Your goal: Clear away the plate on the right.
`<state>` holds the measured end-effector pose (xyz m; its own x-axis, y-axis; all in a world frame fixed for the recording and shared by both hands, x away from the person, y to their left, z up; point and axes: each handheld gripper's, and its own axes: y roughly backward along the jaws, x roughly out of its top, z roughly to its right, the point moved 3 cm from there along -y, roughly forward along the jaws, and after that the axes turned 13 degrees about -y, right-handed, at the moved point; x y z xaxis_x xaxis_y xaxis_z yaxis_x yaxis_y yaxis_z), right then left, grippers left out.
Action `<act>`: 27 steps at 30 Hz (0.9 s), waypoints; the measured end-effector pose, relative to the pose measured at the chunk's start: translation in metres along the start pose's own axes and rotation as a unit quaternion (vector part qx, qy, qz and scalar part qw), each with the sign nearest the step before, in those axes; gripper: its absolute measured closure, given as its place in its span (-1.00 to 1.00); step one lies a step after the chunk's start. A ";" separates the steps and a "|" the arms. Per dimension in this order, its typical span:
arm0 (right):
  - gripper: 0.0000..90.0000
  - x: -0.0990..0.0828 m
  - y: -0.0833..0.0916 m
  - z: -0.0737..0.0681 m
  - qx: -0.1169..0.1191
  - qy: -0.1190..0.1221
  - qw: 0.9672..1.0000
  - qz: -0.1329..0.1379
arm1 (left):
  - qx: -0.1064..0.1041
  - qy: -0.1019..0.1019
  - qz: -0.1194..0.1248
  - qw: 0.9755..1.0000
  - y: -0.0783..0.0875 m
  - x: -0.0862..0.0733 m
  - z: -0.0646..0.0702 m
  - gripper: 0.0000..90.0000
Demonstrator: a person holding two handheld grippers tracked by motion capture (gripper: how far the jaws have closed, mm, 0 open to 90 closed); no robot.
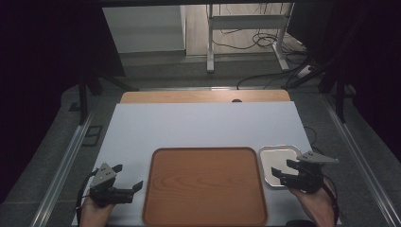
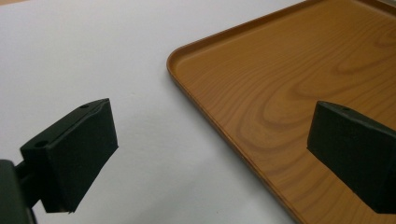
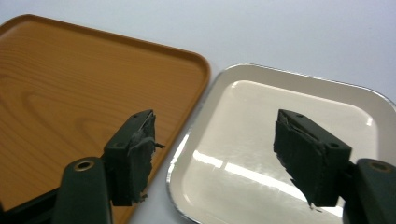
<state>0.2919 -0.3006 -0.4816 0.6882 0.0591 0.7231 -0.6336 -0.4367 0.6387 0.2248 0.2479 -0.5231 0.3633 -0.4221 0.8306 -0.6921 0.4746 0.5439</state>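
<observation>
A brown wooden tray point(image 1: 204, 184) lies empty at the table's near middle. Just to its right sits a small white metal tray point(image 1: 279, 163), also empty. My left gripper point(image 1: 128, 175) rests left of the wooden tray, jaws wide open and empty; in the left gripper view point(image 2: 215, 149) the wooden tray's corner point(image 2: 289, 70) lies between and beyond the jaws. My right gripper point(image 1: 282, 167) hovers over the white tray's near left part, open. In the right gripper view point(image 3: 219, 158) the white tray point(image 3: 299, 77) shows between the worn pads point(image 3: 135, 158), with nothing in them, and the wooden tray point(image 3: 70, 84) lies to the left.
A white sheet point(image 1: 203, 125) covers the table, with a strip of bare wooden tabletop point(image 1: 203, 97) at the far edge. Metal rails point(image 1: 66, 165) run along both sides. Beyond the table are a desk frame point(image 1: 246, 28) and cables on the floor.
</observation>
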 end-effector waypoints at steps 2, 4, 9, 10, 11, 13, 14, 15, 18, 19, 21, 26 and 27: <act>-0.30 0.001 0.000 0.006 -0.003 -0.002 1.000 -0.002 | 0.000 0.001 0.000 1.000 0.000 0.000 0.000 -0.97; -0.28 0.002 0.000 0.012 -0.007 -0.004 1.000 -0.005 | 0.001 0.002 -0.001 1.000 0.000 0.000 0.000 -0.97; -0.19 0.006 0.002 0.026 -0.013 -0.016 1.000 -0.009 | 0.002 -0.002 -0.004 1.000 -0.001 -0.001 0.000 -0.97; -0.16 0.007 0.002 0.029 -0.014 -0.019 1.000 -0.010 | 0.004 -0.005 -0.007 1.000 -0.001 -0.001 0.000 -0.97; -0.14 0.008 0.002 0.032 -0.017 -0.021 1.000 -0.009 | 0.007 -0.006 -0.010 1.000 0.000 -0.001 -0.001 -0.97; -0.11 0.009 0.003 0.037 -0.022 -0.023 0.999 -0.010 | 0.009 -0.004 -0.009 1.000 0.000 -0.002 -0.002 -0.97; -0.09 0.010 0.003 0.040 -0.023 -0.026 0.999 -0.011 | 0.010 0.001 -0.008 1.000 0.000 -0.003 -0.003 -0.97; -0.08 0.011 0.004 0.042 -0.026 -0.028 0.999 -0.010 | 0.011 0.002 -0.008 1.000 0.001 -0.003 -0.004 -0.97; -0.05 0.013 0.003 0.050 -0.029 -0.035 0.999 -0.012 | 0.011 0.005 -0.009 1.000 0.000 -0.003 -0.005 -0.97; -0.05 0.013 0.003 0.050 -0.029 -0.035 0.999 -0.012 | 0.011 0.005 -0.009 1.000 0.000 -0.003 -0.005 -0.97; -0.03 0.015 0.003 0.058 -0.038 -0.044 0.998 -0.012 | 0.009 0.000 -0.012 1.000 -0.001 -0.003 -0.004 -0.97; -0.05 0.017 0.001 0.070 -0.064 -0.054 0.996 -0.008 | 0.009 0.000 -0.014 1.000 -0.002 -0.003 -0.003 -0.97; -0.05 0.017 0.001 0.070 -0.064 -0.054 0.996 -0.008 | 0.009 0.000 -0.014 1.000 -0.002 -0.003 -0.003 -0.97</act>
<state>0.3276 -0.3633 -0.4867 0.7284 -0.0339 0.6843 -0.6572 -0.3171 0.6838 0.2269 0.2509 -0.5263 0.3819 -0.4354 0.8152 -0.6924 0.4494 0.5644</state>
